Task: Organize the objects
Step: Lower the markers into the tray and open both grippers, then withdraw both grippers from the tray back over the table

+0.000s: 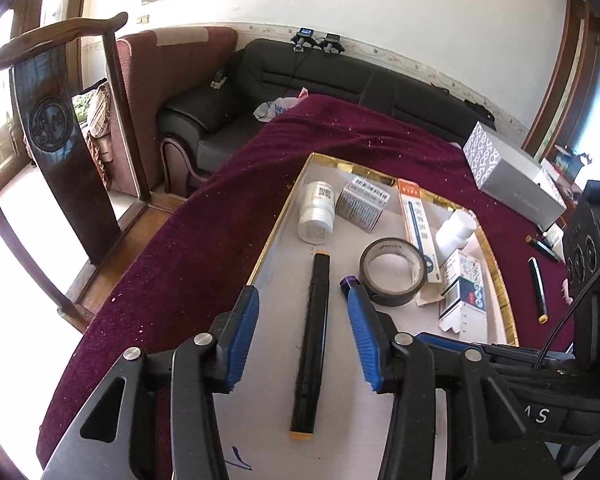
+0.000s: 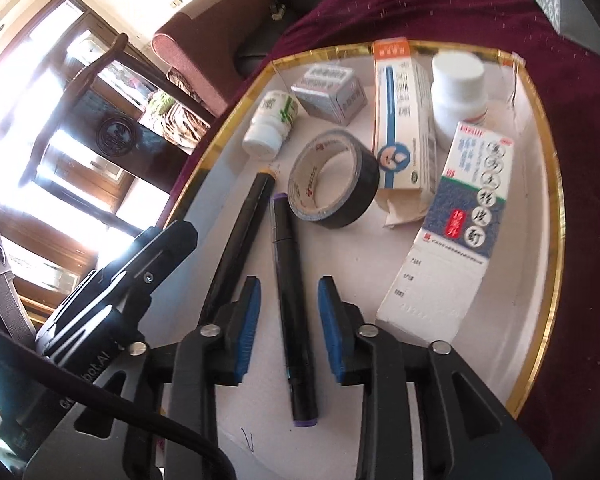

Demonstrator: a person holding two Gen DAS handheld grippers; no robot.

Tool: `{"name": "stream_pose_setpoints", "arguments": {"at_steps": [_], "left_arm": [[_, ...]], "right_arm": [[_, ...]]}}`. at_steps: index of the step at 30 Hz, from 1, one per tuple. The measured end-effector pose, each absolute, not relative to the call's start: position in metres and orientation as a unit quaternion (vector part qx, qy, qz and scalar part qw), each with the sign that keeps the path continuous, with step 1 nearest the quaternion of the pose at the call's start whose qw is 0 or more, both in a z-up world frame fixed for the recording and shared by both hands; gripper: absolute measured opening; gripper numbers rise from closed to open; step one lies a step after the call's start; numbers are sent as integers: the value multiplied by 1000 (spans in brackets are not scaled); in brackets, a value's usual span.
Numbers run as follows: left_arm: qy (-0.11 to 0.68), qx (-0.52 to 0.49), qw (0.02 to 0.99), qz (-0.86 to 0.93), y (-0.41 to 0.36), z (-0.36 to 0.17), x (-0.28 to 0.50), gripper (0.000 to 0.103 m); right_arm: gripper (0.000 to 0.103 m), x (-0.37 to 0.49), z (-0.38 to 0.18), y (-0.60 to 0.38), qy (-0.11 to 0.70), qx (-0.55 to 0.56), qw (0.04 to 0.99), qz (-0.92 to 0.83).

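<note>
A desk draped in a maroon cloth (image 1: 188,248) is filling the middle of both views, and on it a gold-rimmed tray (image 1: 278,222) is lying and holding most of the things. A grey patterned box (image 1: 512,172) is sitting on the cloth at the right of the left wrist view, outside the tray.

In the tray, three cardboard medicine boxes are lying: a blue-and-white one (image 2: 456,224) printed with Chinese characters at the right of the right wrist view, a long orange-topped one (image 2: 400,116) and a small grey one (image 2: 330,94). Two white pill bottles (image 2: 272,122) (image 2: 458,84) are resting near the tray's far end. One roll of black tape (image 2: 334,178) is lying at the centre.

Two black markers are lying side by side. The orange-capped marker (image 1: 312,340) is lying between the parted jaws of the left hand-held gripper (image 1: 302,312), untouched by the blue pads. The purple-capped marker (image 2: 292,300) is lying likewise between the narrowly parted jaws of the right hand-held gripper (image 2: 288,302), free of both pads.

Two pens (image 1: 538,290) are lying on the cloth at the right.
</note>
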State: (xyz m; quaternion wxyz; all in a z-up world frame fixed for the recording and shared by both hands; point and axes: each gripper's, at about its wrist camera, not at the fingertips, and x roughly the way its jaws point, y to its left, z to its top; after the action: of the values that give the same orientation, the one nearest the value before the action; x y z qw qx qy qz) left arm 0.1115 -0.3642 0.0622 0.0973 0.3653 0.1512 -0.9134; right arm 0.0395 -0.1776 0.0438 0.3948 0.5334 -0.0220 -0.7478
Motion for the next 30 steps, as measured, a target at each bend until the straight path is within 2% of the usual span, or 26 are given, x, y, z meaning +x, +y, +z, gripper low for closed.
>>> {"name": "stream_pose_setpoints", "arguments": {"at_steps": [4,8,11,13,17,21,26,29,30], "left_arm": [[160,358,97,-915,-365,68,119,49],[165,354,93,-916,-362,71,123,49],[175,350,87,-916,-361,75,128,49],[181,345,84,-917,-359,78,132,49],[194,332,79,-920,-356,85,139,49],[197,326,74,-922,-351,89,141,49],[198,329,80,-920,-350,87,143,49],[204,334,84,-916,-352,83,143,49],[207,335,84,-915,-352,82,143,49]], "right_arm": [[48,41,49,-168,-33,530,396,-749],[48,41,58,-154,-58,522,401,-751],[49,37,71,-122,-105,504,402,-757],[57,29,86,-99,-137,485,389,-771],[61,22,113,-60,-178,442,360,-802],[68,29,137,-43,-193,399,349,-826],[68,46,164,-35,-202,348,365,-840],[83,51,167,-40,-200,331,381,-840],[84,50,164,-44,-192,335,378,-841]]}}
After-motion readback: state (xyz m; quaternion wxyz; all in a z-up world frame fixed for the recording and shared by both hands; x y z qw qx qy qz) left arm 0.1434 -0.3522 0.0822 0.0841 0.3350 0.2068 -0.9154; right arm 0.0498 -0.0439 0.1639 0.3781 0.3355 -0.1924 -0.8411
